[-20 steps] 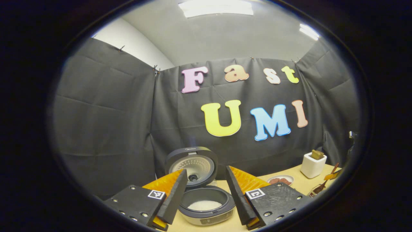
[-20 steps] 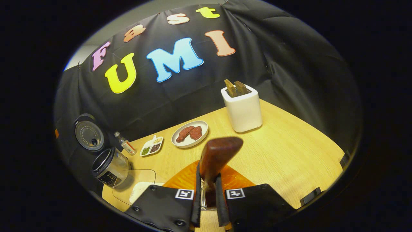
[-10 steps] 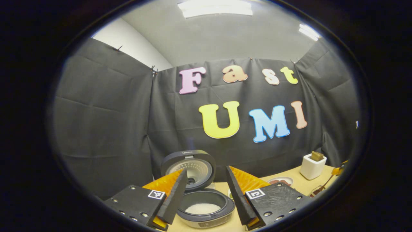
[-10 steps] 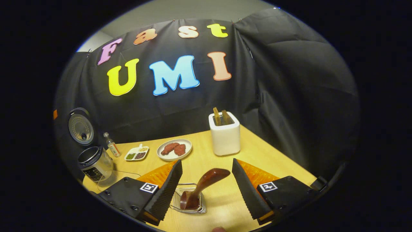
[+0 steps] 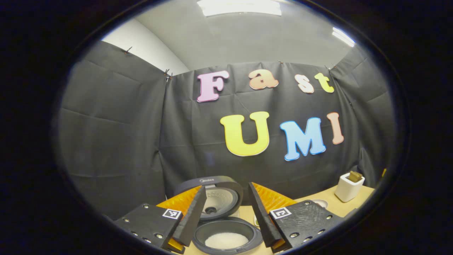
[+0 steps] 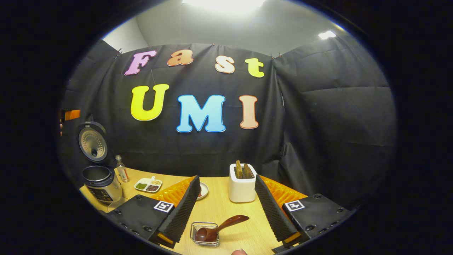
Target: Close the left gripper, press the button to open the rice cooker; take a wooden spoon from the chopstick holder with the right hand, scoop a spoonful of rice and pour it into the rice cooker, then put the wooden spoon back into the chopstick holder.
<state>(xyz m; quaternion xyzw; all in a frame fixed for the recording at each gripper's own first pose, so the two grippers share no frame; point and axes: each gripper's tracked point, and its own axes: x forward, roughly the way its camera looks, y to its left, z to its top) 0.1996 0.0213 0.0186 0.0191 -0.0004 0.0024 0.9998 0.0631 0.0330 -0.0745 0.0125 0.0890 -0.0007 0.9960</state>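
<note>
Left gripper: held level, facing the booth wall, low over the near edge of the table; its two fingers stand wide apart and hold nothing.
Rice cooker: directly ahead of and below the left gripper, seen in the gap between its fingers; the lid stands raised behind the pot and white rice lies inside.
Right gripper: held level over the table, aimed at the back wall; fingers spread wide, gripping nothing.
Wooden spoon: below and between the right gripper's fingers, touching neither; its bowl sits in the wire holder and its handle leans up to the right.
Rice cooker from the right gripper view: well off to the left, lid up.
Other things: a white toaster ahead of the right gripper; a small bottle and a divided dish beside the cooker; a plate partly hidden by the left-hand finger.
</note>
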